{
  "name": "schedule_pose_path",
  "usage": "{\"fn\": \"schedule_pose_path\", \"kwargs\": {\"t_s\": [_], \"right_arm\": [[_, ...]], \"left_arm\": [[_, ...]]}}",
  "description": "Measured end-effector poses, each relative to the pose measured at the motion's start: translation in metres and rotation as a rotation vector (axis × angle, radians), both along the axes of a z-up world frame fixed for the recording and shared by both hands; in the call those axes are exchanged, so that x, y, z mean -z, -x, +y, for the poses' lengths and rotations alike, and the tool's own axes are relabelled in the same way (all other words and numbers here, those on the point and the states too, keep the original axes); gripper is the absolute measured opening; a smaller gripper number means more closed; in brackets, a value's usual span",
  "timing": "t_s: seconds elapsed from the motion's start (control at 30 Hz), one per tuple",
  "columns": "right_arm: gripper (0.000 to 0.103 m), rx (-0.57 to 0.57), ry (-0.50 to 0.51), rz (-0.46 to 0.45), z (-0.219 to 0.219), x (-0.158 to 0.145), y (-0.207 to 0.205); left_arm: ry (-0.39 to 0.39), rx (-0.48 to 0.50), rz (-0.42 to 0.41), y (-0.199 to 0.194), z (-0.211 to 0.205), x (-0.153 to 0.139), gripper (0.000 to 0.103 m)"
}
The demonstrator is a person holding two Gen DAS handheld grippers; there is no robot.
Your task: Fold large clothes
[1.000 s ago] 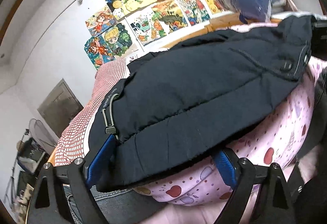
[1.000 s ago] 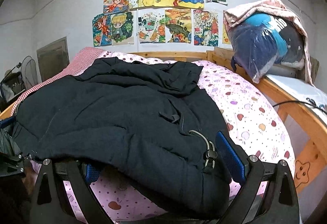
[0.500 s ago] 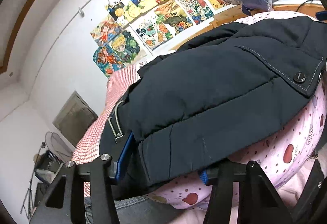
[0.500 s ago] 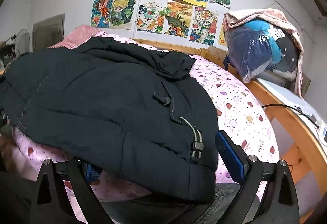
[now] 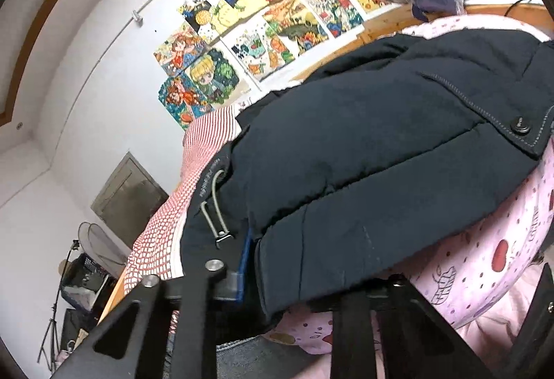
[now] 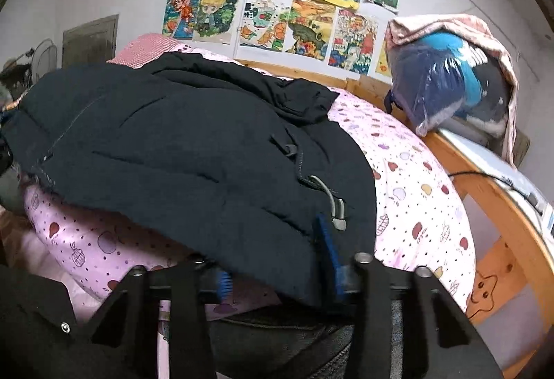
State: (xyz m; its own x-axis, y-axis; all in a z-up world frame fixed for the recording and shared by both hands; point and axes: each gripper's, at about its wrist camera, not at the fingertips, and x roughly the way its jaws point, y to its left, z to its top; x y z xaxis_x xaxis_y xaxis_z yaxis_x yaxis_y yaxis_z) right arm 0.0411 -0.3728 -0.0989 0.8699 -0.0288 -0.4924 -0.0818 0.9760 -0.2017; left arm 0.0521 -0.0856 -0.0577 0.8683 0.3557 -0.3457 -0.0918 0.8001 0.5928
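Your dark padded jacket (image 6: 180, 154) fills the middle of both frames, spread over the pink apple-print quilt (image 6: 415, 206), its hem at the near edge. Your left gripper (image 5: 311, 282) is clamped on that hem at the bottom of its frame, beside a drawcord loop (image 5: 216, 206). Your right gripper (image 6: 277, 271) pinches the hem's other corner at the bottom centre of its frame. Behind, drawings (image 6: 277, 5) cover the wall at top, and a bagged bundle (image 6: 446, 81) sits at upper right.
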Motion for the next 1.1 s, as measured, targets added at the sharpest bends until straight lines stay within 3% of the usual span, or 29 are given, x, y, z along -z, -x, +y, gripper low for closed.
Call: {"fn": "schedule_pose_path", "kwargs": {"t_s": [0.2,0.47,0.73,1.1], "right_arm": [[0.01,-0.009,-0.008,-0.059,0.005,-0.01,0.014],[0.006,0.005,-0.05,-0.191,0.001,-0.038,0.047],[0.006,-0.01,-0.081,-0.268,-0.001,-0.066,0.087],[0.006,-0.046,-0.15,-0.279,-0.015,-0.086,0.066]], "left_arm": [[0.043,0.035,-0.036,0.011,0.002,-0.01,0.012],[0.234,0.083,-0.08,0.046,0.009,-0.038,0.008],[0.275,0.108,-0.104,0.079,0.013,-0.061,0.008],[0.338,0.127,-0.086,0.067,0.014,-0.081,0.008]]}}
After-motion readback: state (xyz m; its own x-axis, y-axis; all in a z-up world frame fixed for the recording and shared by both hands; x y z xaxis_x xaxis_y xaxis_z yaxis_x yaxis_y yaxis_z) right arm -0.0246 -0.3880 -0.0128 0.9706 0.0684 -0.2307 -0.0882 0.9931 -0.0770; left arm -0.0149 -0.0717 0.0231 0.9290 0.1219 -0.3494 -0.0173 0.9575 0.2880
